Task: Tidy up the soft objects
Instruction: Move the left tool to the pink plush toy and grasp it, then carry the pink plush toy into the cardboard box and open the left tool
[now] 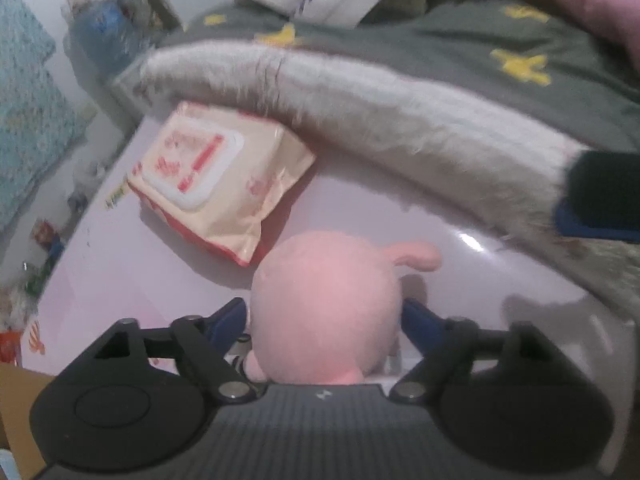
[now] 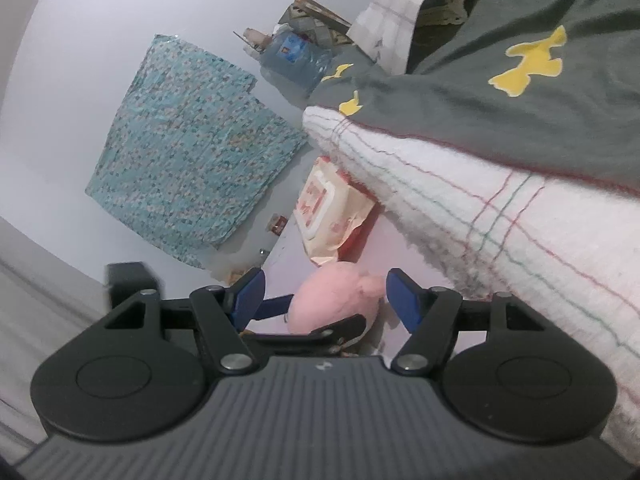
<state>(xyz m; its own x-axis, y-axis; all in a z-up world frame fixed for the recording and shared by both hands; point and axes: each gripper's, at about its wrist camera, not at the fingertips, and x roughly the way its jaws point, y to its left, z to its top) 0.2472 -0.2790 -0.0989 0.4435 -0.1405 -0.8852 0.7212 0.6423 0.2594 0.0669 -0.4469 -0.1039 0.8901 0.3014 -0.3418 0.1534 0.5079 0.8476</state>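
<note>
While the left gripper (image 1: 326, 320) clamps the pink plush (image 1: 326, 312), its ear pointing right, the right gripper (image 2: 324, 292) hangs open, holding nothing.

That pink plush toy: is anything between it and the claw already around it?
No. The left claw has the pink plush toy directly between its blue fingers, with nothing in the gap. The wipes packet lies beyond it and the white towel hangs above. The right claw is open, holding nothing.

pale wall (image 2: 100, 40) behind a teal patterned cloth (image 2: 188, 148).
</note>
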